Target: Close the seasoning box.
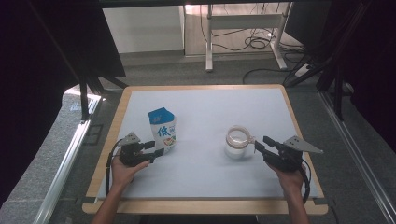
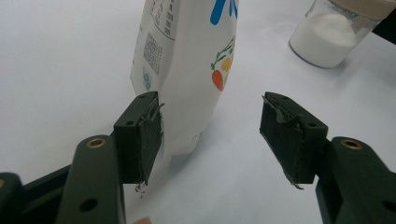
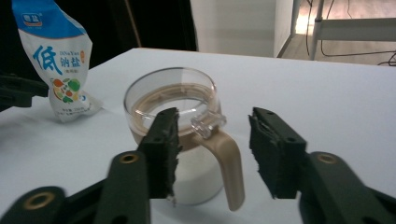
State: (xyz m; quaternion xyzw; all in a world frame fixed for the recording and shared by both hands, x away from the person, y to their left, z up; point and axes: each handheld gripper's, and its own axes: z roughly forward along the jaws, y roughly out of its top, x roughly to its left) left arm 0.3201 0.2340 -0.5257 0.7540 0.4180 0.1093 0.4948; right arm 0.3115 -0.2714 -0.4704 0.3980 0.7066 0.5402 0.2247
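A pale bench (image 1: 205, 177) with a light wooden rim stands on grey carpet, with dark curtains at either side and a tangle of cables under a white desk frame behind it. On the bench, left of middle, a white and blue plastic pouch of salt (image 1: 163, 129) stands upright, and to the right of middle sits a clear glass jar (image 1: 237, 142) with a beige hinged lid and clasp, white grains filling its lower part. The work looks to be at its start: each hand is lining up on its own item, presumably to open the jar and pour salt in. The left tool (image 2: 211, 135) lies low and level, its jaws standing wide apart; the near lower corner of the pouch (image 2: 187, 70) sits between them, close against one pad but not squeezed. The right tool (image 3: 212, 149) points across at the jar (image 3: 175, 135) from the right, jaws partly open on either side of the beige clasp (image 3: 226, 163) without pressing it, so it grips nothing. Next, I would guess, the left must close on the pouch and the right must settle on the clasp squarely. Both forearms come in from the near edge, wrists held low.
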